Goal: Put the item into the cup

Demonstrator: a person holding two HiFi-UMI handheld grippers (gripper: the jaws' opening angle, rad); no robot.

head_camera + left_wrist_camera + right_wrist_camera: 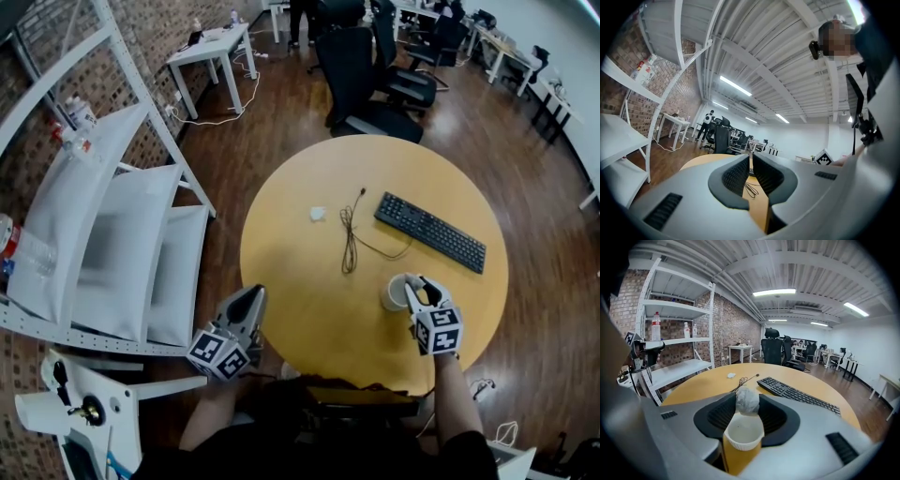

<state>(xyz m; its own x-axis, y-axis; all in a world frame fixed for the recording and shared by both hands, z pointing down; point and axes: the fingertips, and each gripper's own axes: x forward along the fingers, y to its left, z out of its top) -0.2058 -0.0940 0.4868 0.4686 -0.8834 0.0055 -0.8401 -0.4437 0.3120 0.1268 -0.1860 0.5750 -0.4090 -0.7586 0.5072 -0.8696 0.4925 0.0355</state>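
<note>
A white cup stands on the round wooden table near its front right edge. My right gripper hovers right over the cup. In the right gripper view a fuzzy grey ball sits between the jaw tips of the right gripper, its sides against both pads, just above the open cup. My left gripper is at the table's front left edge, off the tabletop. In the left gripper view the left gripper shows its pads almost together with nothing between them.
A black keyboard lies at the table's right, a thin coiled cable in the middle, and a small white scrap beyond it. A white shelf rack stands to the left. Black office chairs stand behind the table.
</note>
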